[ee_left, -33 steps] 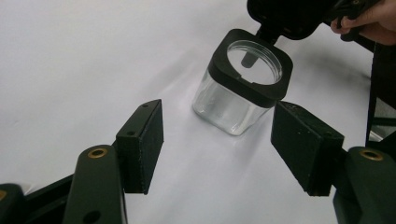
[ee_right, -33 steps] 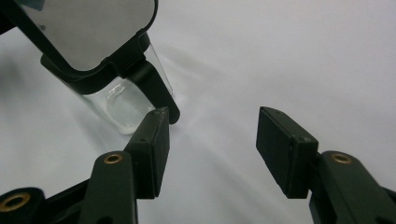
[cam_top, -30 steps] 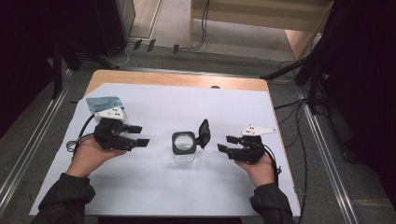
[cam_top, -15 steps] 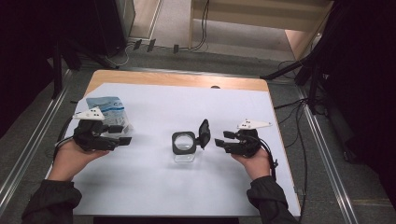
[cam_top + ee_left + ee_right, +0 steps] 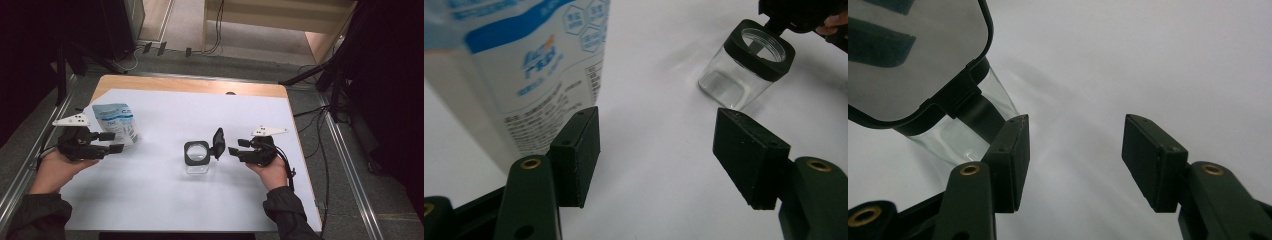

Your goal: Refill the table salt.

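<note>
A clear square glass jar (image 5: 197,159) with a black collar stands mid-table, its hinged black lid (image 5: 218,142) flipped up on the right side. A white and blue pouch (image 5: 116,121) stands at the left. My left gripper (image 5: 113,142) is open just in front of the pouch, which rises beside its left jaw (image 5: 524,60); nothing lies between the jaws, and the jar (image 5: 749,65) sits farther off. My right gripper (image 5: 236,147) is open just right of the lid. In the right gripper view the lid (image 5: 913,55) and the jar's glass (image 5: 963,135) are left of its empty jaws.
A white sheet (image 5: 165,200) covers most of the wooden table (image 5: 190,86). Metal rails run along both sides, and cables lie on the floor beyond the far edge. The other gripper shows at the top right of the left gripper view (image 5: 804,15).
My left gripper has moved left across the table, away from the jar and up to the pouch. The right gripper, the jar and the lid have stayed put.
</note>
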The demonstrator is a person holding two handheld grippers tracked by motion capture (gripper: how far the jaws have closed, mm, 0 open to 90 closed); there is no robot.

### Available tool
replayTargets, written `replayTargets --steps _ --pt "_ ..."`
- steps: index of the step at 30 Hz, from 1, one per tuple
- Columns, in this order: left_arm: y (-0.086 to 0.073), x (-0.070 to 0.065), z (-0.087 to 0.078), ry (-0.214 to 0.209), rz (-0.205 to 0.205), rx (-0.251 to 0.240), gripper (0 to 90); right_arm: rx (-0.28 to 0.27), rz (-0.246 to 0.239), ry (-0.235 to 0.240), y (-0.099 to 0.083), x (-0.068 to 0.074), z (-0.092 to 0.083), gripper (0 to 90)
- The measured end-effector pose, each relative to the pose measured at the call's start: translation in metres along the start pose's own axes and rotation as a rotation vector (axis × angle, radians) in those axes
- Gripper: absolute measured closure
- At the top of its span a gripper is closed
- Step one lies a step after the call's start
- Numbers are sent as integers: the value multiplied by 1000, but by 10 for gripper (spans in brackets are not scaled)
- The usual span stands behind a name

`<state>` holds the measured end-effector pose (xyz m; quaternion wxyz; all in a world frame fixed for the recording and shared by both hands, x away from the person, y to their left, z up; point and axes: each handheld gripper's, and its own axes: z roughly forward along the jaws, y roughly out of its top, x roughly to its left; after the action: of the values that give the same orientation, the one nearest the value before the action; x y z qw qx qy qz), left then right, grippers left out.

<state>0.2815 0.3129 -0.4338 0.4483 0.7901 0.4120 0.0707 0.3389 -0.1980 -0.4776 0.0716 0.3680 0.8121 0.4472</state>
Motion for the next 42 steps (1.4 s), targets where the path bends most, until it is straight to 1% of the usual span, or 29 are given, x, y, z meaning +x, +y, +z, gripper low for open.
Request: replayTargets --steps 2,3,4,5,8,9,10,11,12,13,16,18,19,20,21,24,25,28,30,32,34,35,36,37,38,39,40,41,42 --pt "-1 3 -3 12 -3 2 369 4 -2 -1 0 0 0 459" --pt "-2 6 -6 19 -10 13 369 6 1 0 -1 1 1 459" --pt "-3 9 -8 24 -21 12 368 9 1 0 -1 0 0 459" --pt "-4 11 -11 47 -27 8 368 12 2 0 -1 0 -1 459" --pt "-6 21 -20 72 -47 -8 370 14 5 -3 -2 -1 -1 461" --pt "-7 25 -23 77 -57 -27 376 17 7 -6 -3 -1 -2 462" --pt "-7 25 -23 77 -57 -27 382 17 7 -6 -3 -1 -2 462" --pt "-6 27 -23 83 -56 -38 384 19 2 -8 -4 -1 -2 462" --pt "-4 29 -23 80 -49 -36 384 19 2 -8 -4 -1 -2 462" --pt "-3 30 -22 88 -46 -46 387 23 3 -9 -4 0 -2 463" --pt "4 36 -18 73 -28 -51 394 30 -2 -9 -6 1 -1 463" --pt "8 38 -14 79 -12 -55 404 34 0 -9 -7 2 -1 463" --pt "10 40 -12 73 -8 -53 416 37 -2 -15 -9 3 -2 463" --pt "11 41 -10 77 -5 -54 416 37 -2 -15 -9 3 -2 463" --pt "12 43 -7 69 -4 -52 419 35 -3 -17 -9 3 -3 463" --pt "15 46 0 79 12 -43 433 31 2 -25 -13 4 -6 468" --pt "17 47 2 80 15 -48 437 34 1 -26 -14 4 -7 468" --pt "21 49 6 69 32 -50 468 28 14 -35 -19 4 -12 468" --pt "21 50 9 59 41 -69 502 31 21 -46 -21 3 -15 468" --pt "21 53 12 42 40 -67 532 21 26 -48 -24 3 -17 468" --pt "20 54 14 16 42 -72 562 27 29 -53 -26 3 -20 469" --pt "21 55 15 13 56 -77 589 24 25 -55 -27 3 -21 469" --pt "21 54 16 6 61 -79 609 26 33 -57 -29 3 -22 469" --pt "21 54 17 1 70 -84 631 25 28 -58 -29 3 -22 469" --pt "21 53 18 -12 79 -76 655 29 33 -61 -30 3 -23 469" --pt "21 52 19 -7 87 -78 676 27 32 -61 -30 3 -23 469" --pt "21 52 19 -4 88 -78 691 27 33 -61 -30 3 -23 469" --pt "22 51 20 -1 88 -81 725 27 35 -59 -30 3 -23 469" --pt "22 51 20 -3 90 -78 725 27 35 -59 -30 3 -23 469"
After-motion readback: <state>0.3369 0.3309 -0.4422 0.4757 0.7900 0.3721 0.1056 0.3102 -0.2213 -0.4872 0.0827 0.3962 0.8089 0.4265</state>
